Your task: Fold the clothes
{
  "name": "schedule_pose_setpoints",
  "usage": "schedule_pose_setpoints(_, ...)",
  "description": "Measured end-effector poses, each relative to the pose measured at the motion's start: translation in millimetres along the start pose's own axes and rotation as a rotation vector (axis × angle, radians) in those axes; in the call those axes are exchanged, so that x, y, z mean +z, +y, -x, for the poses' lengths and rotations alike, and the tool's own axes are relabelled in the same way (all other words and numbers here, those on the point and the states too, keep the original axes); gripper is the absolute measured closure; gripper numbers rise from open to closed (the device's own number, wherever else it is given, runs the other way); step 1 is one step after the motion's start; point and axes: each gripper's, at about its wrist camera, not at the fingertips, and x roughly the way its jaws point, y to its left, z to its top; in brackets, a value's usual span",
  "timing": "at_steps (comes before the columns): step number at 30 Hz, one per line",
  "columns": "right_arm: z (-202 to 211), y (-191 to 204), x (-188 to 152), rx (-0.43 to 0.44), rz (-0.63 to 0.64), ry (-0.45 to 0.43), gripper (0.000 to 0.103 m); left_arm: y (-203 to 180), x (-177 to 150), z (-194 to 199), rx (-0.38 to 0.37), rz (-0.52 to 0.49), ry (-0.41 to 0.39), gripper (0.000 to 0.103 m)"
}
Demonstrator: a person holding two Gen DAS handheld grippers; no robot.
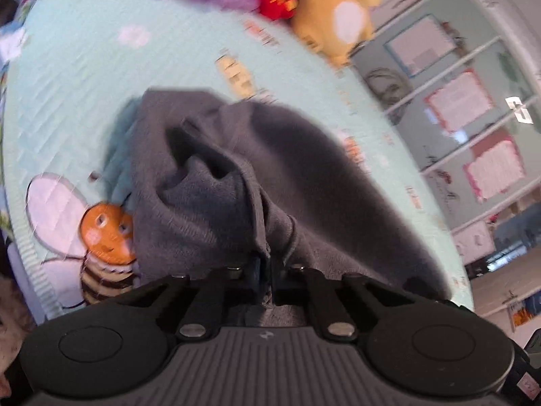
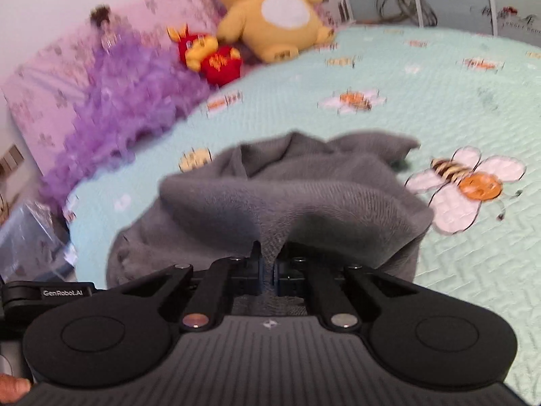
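Pinching grey garment edges, left gripper and right gripper both clamped on cloth; next, carry fold across, near bee.

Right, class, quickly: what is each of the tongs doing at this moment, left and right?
Left tongs: closed, pinching a fold of the grey garment.
Right tongs: closed, pinching another fold of the same grey garment.

The only legible text is "GenRobot.AI", in pale letters on a black bracket at the left of the right tool's body. The wall posters and the red plush toy's gold marks are too blurred to read.
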Motion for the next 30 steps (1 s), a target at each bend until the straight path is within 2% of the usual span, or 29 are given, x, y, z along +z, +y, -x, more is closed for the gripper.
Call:
schedule_pose_setpoints(6, 60.1, 7.3, 18.5, 0.002, 0.058, -0.135, 0.100, -52.3, 7.7, 42.0, -0.119, -0.126, -0.079, 0.100)
schedule_pose_setpoints(13, 159.1, -13.1, 39.5, -0.056, 0.063, -0.330, 0.100, -135.1, -1.6, 81.2, -0.321, -0.287, -0.087, 0.100)
schedule_pose_setpoints(21, 293.0, -46.1, 54.6, -0.212, 0.108, -0.537, 0.100, -245.9, -28.9, 109.4, -0.512, -0.465, -0.077, 0.100)
schedule_pose_setpoints(28, 390.6, -78.3, 65.5, -0.365, 0.097, -0.655, 0.100, -342.0, -62.3, 140.5, -0.697, -0.623, -0.111, 0.103)
schedule_pose_setpoints(30, 407.7, -83.4, 66.5, -0.402, 0.104, -0.674, 0.100, -365.2, -71.9, 142.9, -0.722, -0.665, -0.116, 0.103)
